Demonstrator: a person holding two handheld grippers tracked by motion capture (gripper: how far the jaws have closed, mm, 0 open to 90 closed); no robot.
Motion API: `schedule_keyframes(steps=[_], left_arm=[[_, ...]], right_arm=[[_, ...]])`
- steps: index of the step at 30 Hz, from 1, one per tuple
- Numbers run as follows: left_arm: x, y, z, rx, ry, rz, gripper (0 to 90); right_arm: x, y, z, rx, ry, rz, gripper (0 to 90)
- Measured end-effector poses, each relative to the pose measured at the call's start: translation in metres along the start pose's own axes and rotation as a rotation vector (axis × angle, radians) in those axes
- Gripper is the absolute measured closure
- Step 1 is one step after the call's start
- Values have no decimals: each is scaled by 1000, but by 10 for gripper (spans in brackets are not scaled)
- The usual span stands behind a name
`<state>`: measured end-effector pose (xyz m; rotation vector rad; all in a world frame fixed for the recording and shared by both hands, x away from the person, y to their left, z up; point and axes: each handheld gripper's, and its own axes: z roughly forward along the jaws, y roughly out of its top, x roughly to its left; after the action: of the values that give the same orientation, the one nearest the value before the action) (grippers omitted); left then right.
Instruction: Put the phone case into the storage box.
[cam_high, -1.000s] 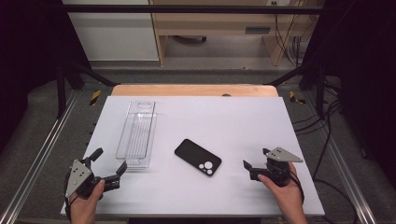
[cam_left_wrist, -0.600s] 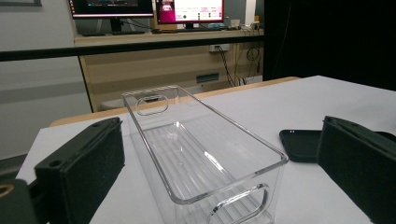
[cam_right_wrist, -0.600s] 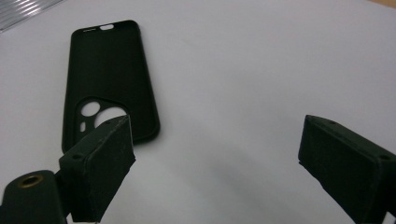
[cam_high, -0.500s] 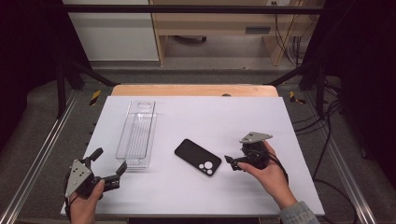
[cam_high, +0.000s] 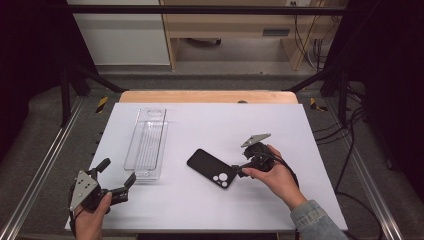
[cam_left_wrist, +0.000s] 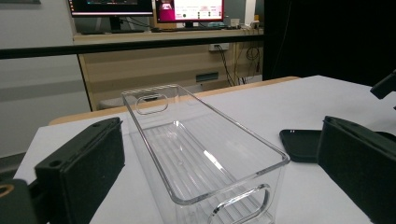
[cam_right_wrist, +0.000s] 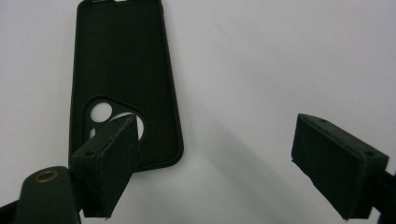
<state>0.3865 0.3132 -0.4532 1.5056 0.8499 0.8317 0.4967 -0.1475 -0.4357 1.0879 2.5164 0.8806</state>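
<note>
A black phone case (cam_high: 212, 168) (cam_right_wrist: 122, 79) lies flat on the white table (cam_high: 210, 125), its camera cutouts toward the near end. My right gripper (cam_high: 239, 170) (cam_right_wrist: 219, 163) hovers open at that near end; one jaw is over the case's camera corner, the other over bare table. A clear plastic bin (cam_high: 146, 142) (cam_left_wrist: 196, 154) stands empty left of the case. My left gripper (cam_high: 116, 174) (cam_left_wrist: 219, 177) rests open near the table's front left corner, pointing at the bin's near end. The case's edge (cam_left_wrist: 301, 142) shows to the right of the bin.
A wooden bench (cam_high: 210, 96) runs along the table's far edge. Metal frame rails (cam_high: 45, 165) flank both sides, with cables (cam_high: 350, 130) on the floor at right. Monitors (cam_left_wrist: 144, 7) stand on a far desk.
My right gripper has moved left and forward from the table's right front area to the phone case's near end. The left gripper has stayed put.
</note>
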Motion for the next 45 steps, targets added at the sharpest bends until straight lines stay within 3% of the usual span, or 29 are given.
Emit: schedule_keyframes(steps=[9, 19, 36, 45], left_arm=[[0, 0, 0, 1, -1, 2, 4], [-1, 0, 0, 1, -2, 3, 4], [-1, 0, 1, 1, -7, 2, 4], [-1, 0, 2, 3, -9, 1, 4]], right_arm=[[4, 5, 11, 35, 12, -26, 166], [1, 11, 25, 56, 40, 18, 218], [8, 13, 30, 45, 87, -2, 499], [9, 12, 32, 52, 112, -5, 592]])
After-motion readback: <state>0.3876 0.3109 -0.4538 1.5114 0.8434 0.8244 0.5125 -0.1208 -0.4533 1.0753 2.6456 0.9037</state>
